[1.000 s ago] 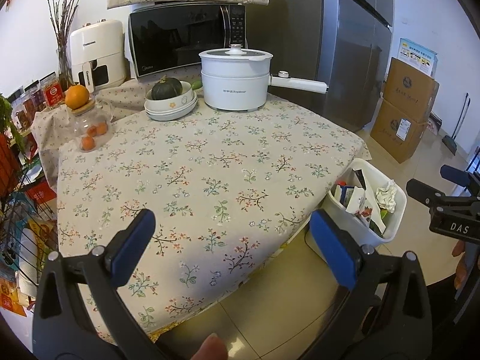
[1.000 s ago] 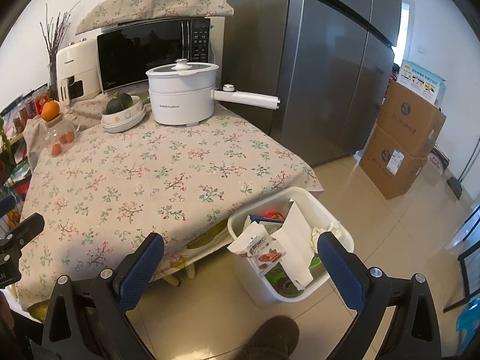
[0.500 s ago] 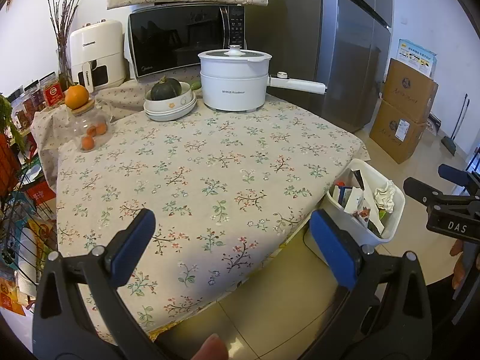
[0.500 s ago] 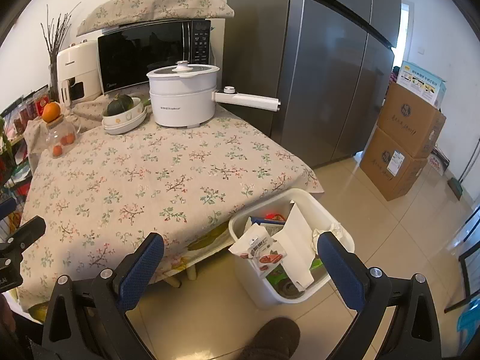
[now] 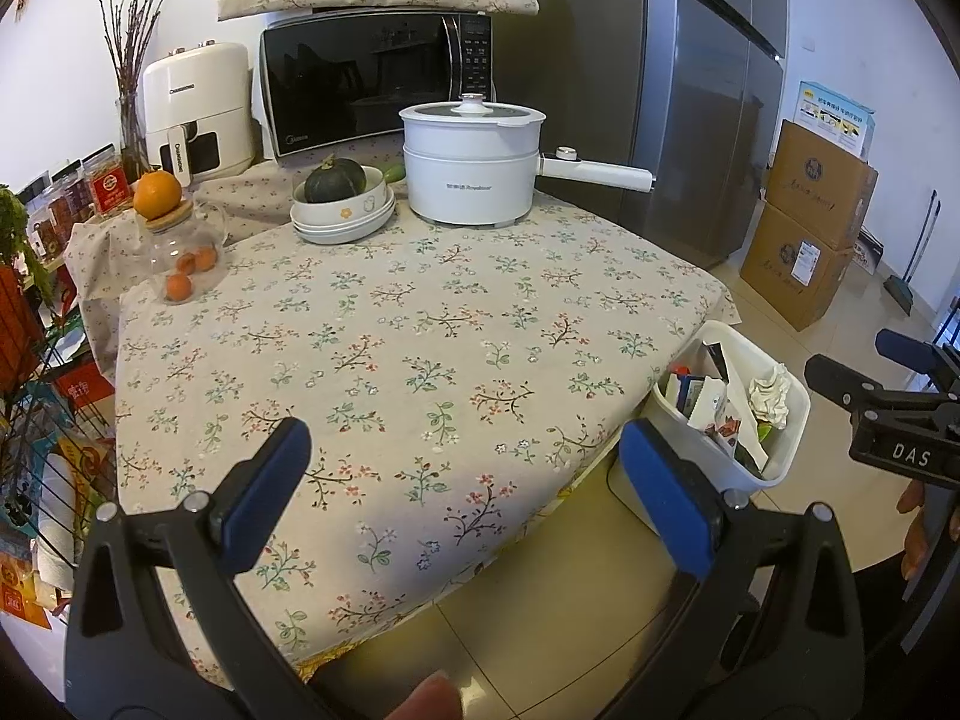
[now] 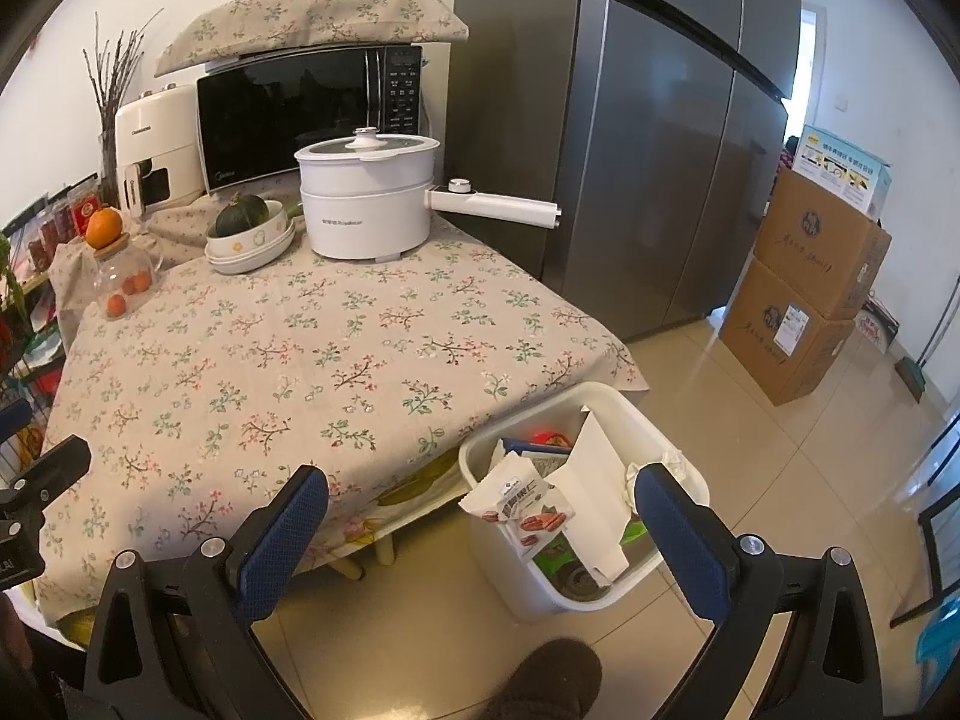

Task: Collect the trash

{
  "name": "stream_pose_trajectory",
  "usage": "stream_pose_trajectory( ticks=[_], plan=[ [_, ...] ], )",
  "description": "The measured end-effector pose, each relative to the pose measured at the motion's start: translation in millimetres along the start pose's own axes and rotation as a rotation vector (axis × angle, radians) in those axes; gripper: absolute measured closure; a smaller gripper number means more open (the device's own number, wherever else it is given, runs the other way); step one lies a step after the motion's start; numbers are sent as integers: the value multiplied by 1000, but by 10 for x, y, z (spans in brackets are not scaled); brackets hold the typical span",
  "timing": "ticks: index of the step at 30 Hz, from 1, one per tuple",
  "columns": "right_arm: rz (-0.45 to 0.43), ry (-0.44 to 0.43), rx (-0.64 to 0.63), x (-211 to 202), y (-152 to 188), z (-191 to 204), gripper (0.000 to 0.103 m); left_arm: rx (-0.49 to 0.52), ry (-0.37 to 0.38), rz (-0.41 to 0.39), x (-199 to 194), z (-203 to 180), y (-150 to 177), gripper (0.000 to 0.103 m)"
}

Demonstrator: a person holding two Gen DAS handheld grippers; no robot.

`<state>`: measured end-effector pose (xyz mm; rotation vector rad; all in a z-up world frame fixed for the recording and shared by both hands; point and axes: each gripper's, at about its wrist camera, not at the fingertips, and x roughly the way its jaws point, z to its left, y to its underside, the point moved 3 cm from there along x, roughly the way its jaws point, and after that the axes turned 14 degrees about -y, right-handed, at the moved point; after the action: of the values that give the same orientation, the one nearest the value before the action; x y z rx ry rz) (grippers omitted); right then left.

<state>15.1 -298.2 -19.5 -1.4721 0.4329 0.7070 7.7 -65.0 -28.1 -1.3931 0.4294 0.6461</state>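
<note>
Blue pads face each other across a wide gap on the left gripper point(image 5: 465, 495), which holds nothing; the right gripper point(image 6: 483, 531) is likewise spread wide and empty. Compared with the views of half a second and one second ago, almost nothing has changed: both tools have drifted only slightly, and the table appears a touch further off, so neither is committed to a pick. Nearest the right gripper, at about 1 o'clock in its view, the white trash bin point(image 6: 636, 405) stands on the tiled floor just beside the table corner, already holding a snack wrapper point(image 6: 528, 507), a folded white paper point(image 6: 591, 495) and crumpled tissue point(image 6: 654, 462). In the left wrist view the same bin sits at 3 o'clock. Beyond it, the floral tablecloth point(image 5: 420, 330) shows no loose litter, though the fisheye edges are poor and small scraps could escape notice. At 12 o'clock, far side, stand a white electric pot point(image 5: 471, 165), a bowl with a dark squash point(image 5: 342, 204) and a glass jar topped by an orange point(image 5: 180, 240). Judgement: collection looks complete or nearly so.
</note>
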Motion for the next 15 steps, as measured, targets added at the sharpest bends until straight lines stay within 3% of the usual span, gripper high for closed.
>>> stream_pose_trajectory(
  ticks=[15],
  plan=[
    [-20, -8, -1, -23, -23, 15, 0, 3, 5, 23, 5, 4, -17, 1]
  ],
)
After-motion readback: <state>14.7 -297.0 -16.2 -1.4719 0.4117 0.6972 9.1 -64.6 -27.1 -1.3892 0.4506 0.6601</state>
